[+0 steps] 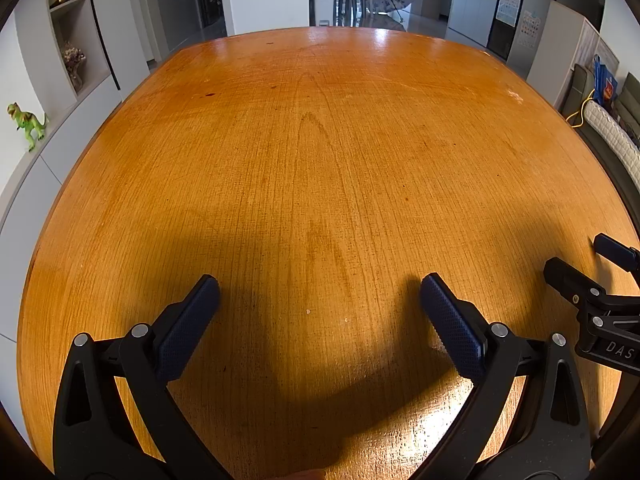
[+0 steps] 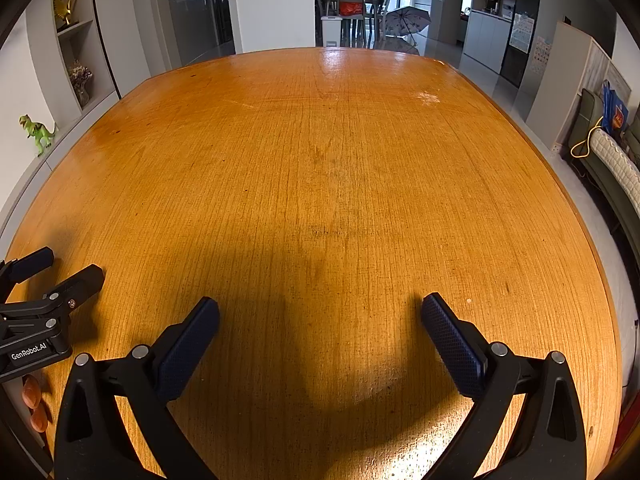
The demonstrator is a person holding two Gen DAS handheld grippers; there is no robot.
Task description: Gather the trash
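I see no trash on the orange wooden table (image 1: 320, 152), only two tiny pale crumbs (image 1: 308, 311) between my left fingers. My left gripper (image 1: 320, 292) is open and empty just above the near part of the table. My right gripper (image 2: 320, 312) is open and empty, level with it on the right. The right gripper also shows at the right edge of the left wrist view (image 1: 580, 276). The left gripper shows at the left edge of the right wrist view (image 2: 52, 276). The table (image 2: 320, 160) has a pale scuff (image 2: 428, 98) at its far right.
A white ledge on the left holds a green toy dinosaur (image 1: 26, 122). A sofa (image 2: 612, 160) with a yellow cable stands right of the table. An open umbrella (image 2: 406, 20) and chairs stand beyond the far edge. Orange-gloved fingers (image 2: 34, 404) show at lower left.
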